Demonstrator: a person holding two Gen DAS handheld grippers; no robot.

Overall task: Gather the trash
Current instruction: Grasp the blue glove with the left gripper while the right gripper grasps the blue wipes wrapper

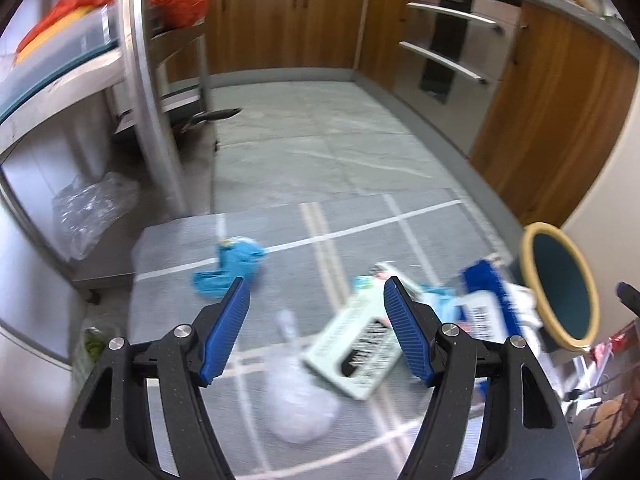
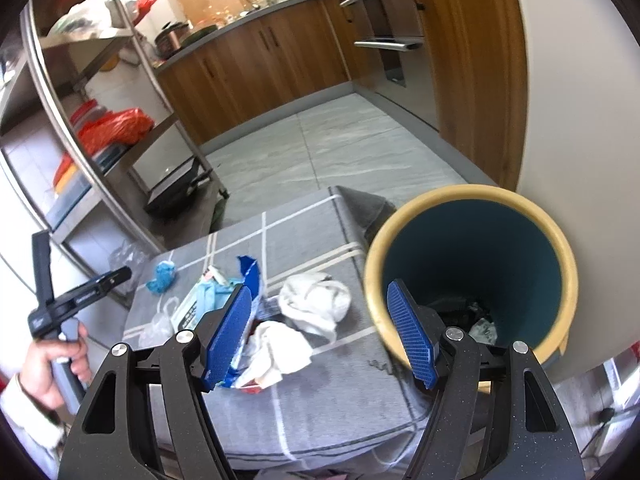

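Observation:
Trash lies on a grey checked cloth (image 2: 320,412). A blue crumpled glove (image 1: 236,258) (image 2: 162,276), a clear plastic bag (image 1: 298,404) (image 2: 158,326), a pale printed carton (image 1: 354,350) (image 2: 190,308), a blue wrapper (image 2: 250,276) and white crumpled tissues (image 2: 316,300) lie there. A teal bin with a cream rim (image 2: 472,264) (image 1: 560,284) stands at the right with some trash inside. My left gripper (image 1: 316,296) is open, above the bag and carton. My right gripper (image 2: 320,304) is open and empty, above the tissues beside the bin.
A steel shelf rack (image 2: 80,128) with red bags and boxes stands at the left. Wooden cabinets (image 2: 256,64) and an oven (image 1: 448,44) line the far side of the grey tiled floor (image 1: 320,136). A white wall (image 2: 568,100) is behind the bin.

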